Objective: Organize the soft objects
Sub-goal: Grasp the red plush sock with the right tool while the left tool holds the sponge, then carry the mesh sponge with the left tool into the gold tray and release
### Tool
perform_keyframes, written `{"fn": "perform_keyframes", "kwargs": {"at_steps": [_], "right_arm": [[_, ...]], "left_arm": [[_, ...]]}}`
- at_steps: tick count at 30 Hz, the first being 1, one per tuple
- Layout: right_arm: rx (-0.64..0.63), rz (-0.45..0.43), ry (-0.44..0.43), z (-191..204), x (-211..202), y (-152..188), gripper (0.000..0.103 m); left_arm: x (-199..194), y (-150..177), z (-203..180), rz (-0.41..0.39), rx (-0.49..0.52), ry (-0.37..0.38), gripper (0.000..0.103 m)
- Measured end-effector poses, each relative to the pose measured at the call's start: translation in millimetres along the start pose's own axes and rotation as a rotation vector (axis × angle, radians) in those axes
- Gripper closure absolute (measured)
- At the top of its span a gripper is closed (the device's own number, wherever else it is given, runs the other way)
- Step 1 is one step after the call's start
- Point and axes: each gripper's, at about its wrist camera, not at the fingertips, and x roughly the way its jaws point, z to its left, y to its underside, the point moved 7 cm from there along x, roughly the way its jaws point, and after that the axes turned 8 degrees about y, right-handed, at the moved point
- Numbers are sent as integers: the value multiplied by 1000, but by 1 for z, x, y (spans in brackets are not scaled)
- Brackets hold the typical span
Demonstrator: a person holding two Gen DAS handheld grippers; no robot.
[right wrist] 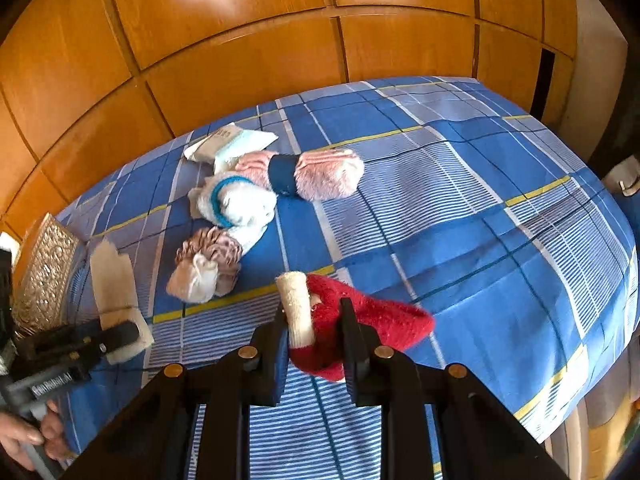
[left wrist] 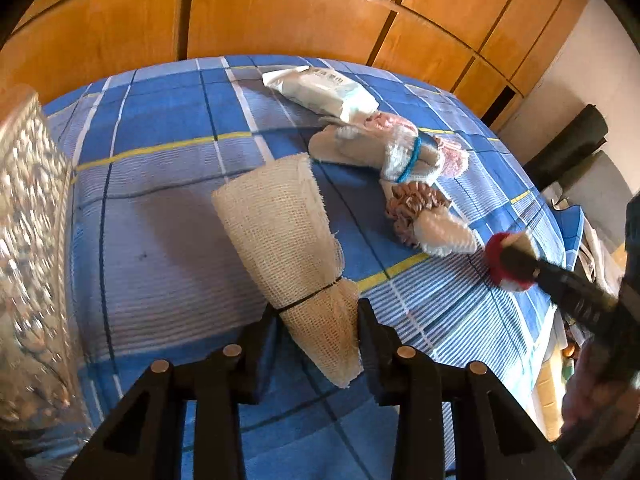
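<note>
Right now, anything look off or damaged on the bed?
Nothing damaged or spilled. The gauze roll in the left gripper has frayed ends, and the red cloth in the right gripper sits unevenly around its beige roll.

Wipes pack (right wrist: 230, 142) behind towel rolls (right wrist: 248, 196) — all on bedspread (right wrist: 480, 240), wardrobe (right wrist: 280, 60) beyond

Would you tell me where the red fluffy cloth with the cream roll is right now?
In the right wrist view, the red fluffy cloth sits low centre on the blue plaid bedspread, clamped by the right gripper.
</note>
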Motion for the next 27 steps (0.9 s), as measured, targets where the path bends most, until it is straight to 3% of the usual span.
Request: {"fn": "perform_keyframes", "kwargs": {"at_steps": [7,15,21,27], "right_arm": [[-58,19,22,15,13,11,82],[-175,5,93,26,18,17,79],[-189,-8,108,27,18,20,79],[-230,-21,128,30,18,23,79]], "left_arm": [[-38,-52,-7,-87,4,-4,68],[-113,-131,30,-223,-65,-80,68],[-197,-157,107,-339,-169,-206,67],[-274,-122,205,-424,-309,-345,67]]}}
